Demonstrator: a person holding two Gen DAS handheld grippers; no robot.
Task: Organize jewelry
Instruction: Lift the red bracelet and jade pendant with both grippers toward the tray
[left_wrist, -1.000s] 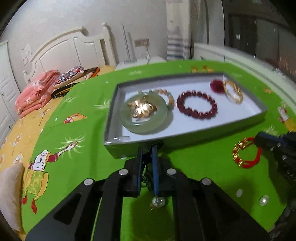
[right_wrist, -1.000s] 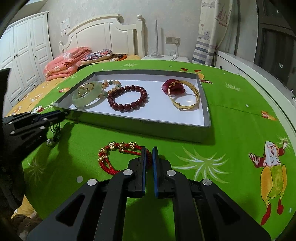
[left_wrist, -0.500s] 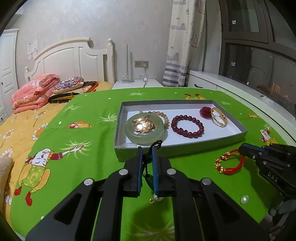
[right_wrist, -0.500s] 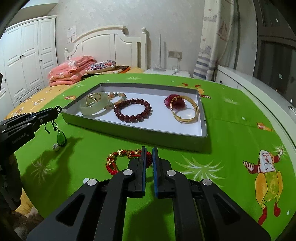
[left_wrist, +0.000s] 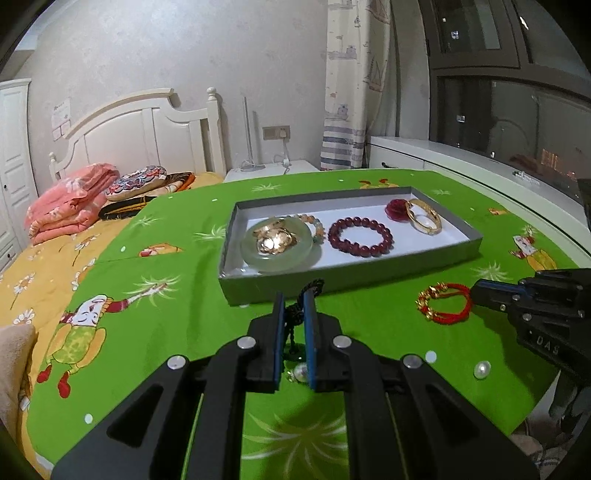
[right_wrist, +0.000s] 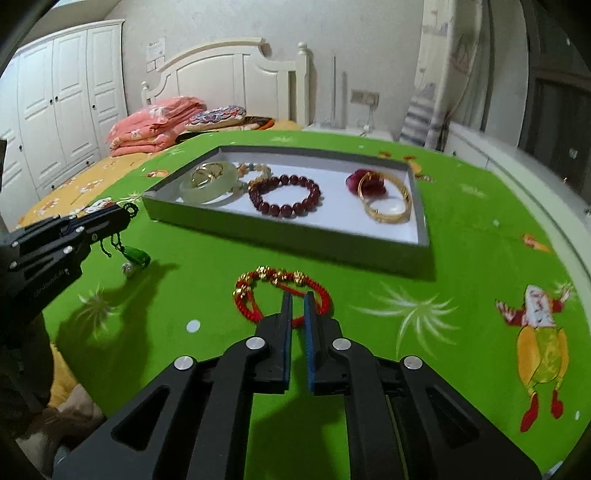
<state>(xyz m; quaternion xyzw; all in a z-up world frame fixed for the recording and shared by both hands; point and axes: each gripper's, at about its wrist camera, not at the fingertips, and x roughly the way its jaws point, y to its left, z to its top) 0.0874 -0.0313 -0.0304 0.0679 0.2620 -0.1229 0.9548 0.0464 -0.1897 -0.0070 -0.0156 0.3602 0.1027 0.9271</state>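
Observation:
My left gripper (left_wrist: 294, 297) is shut on the black cord (left_wrist: 312, 286) of a pendant necklace, just short of the grey tray (left_wrist: 334, 282). From the right wrist view, the green pendant (right_wrist: 139, 255) and a pale bead (right_wrist: 128, 269) dangle under that gripper (right_wrist: 123, 216), just above the cloth. The tray (right_wrist: 291, 236) holds a jade bangle (left_wrist: 279, 256), a dark red bead bracelet (left_wrist: 360, 236), a gold bangle (left_wrist: 424, 221) and a red rose-like piece (left_wrist: 396, 210). A red-and-gold cord bracelet (right_wrist: 280, 291) lies on the cloth. My right gripper (right_wrist: 297, 300) hovers shut over its near edge.
A green cartoon-print cloth (left_wrist: 166, 317) covers the round table, with a loose pearl (left_wrist: 482, 369) near its front right edge. Left of the table is a bed with folded pink bedding (left_wrist: 70, 199). A white ledge (left_wrist: 480, 173) runs along the right.
My left gripper has risen and drawn back from the tray, still holding the cord, and the pendant now swings beneath it. My right gripper has edged forward over the red bracelet.

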